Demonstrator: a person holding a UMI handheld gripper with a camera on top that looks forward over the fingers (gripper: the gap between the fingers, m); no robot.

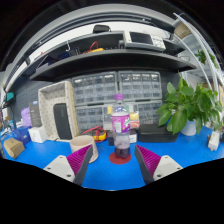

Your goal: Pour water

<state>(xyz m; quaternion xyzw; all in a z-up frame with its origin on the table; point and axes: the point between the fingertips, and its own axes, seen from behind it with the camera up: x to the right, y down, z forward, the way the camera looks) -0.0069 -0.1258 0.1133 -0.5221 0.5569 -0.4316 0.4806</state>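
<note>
Claw (113,163) spread apart, nothing clamped; magenta ribbed pads (79,158) on inner faces of pale fingers. Clear plastic bottle (120,123) upright on blue counter (190,150), just ahead of the fingers and centred on the gap between them, not touching either. Bottle round, tapering to a pale cap, wrapped in a pink-purple label; writing on label too small to read. Contents of bottle cannot be told. Small dark-and-light item at the bottle's foot, shape unclear. Tan rounded cup-like container (84,142) just left of the bottle, near the left finger; inside not visible. Counter surface smooth, matte blue. Green leafy plant (190,102) in a white round pot (189,127) well right of the bottle. White boxy item (213,141) near the counter's right end. Small boxes and a tan block (13,146) at the left end. Behind the counter, a wall of small drawers (120,88), grid-like, with yellow and orange bits showing. Dark curved shelf (110,55) above, carrying flat boxy equipment (140,38). Pale panel with dark rectangle (58,112) left of the drawers.
</note>
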